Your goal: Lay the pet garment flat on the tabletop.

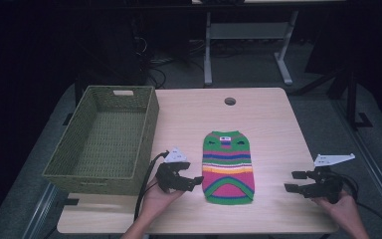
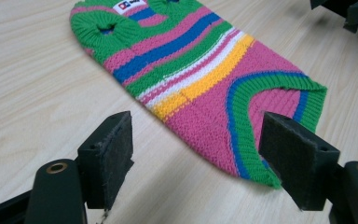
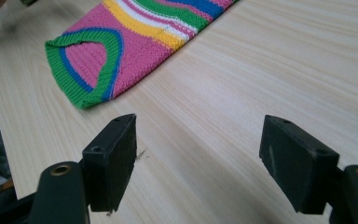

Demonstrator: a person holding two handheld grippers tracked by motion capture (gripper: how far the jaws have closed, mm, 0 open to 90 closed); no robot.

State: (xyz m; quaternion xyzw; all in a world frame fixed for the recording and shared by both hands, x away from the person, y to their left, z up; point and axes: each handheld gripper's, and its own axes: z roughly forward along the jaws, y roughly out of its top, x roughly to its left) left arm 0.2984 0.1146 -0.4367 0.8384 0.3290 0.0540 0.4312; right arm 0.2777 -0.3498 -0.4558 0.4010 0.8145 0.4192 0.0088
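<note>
Lying flat, the striped sweater (image 1: pixel 228 167) bears an unreadable white label (image 2: pixel 128 5); left gripper (image 1: pixel 197 181) and right gripper (image 1: pixel 291 181) spread empty.

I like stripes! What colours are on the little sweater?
Green, pink, blue, white and yellow stripes on the sweater; best in the left gripper view.

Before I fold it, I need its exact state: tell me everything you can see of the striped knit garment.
The striped knit garment is a small sleeveless sweater, ribbed knit in green, pink, blue, white and yellow bands. It has a white label at the neck, two round holes near it and a curved green-edged hem. It lies flat and unfolded on the wooden table, neck away from the person, between both grippers, untouched.
</note>
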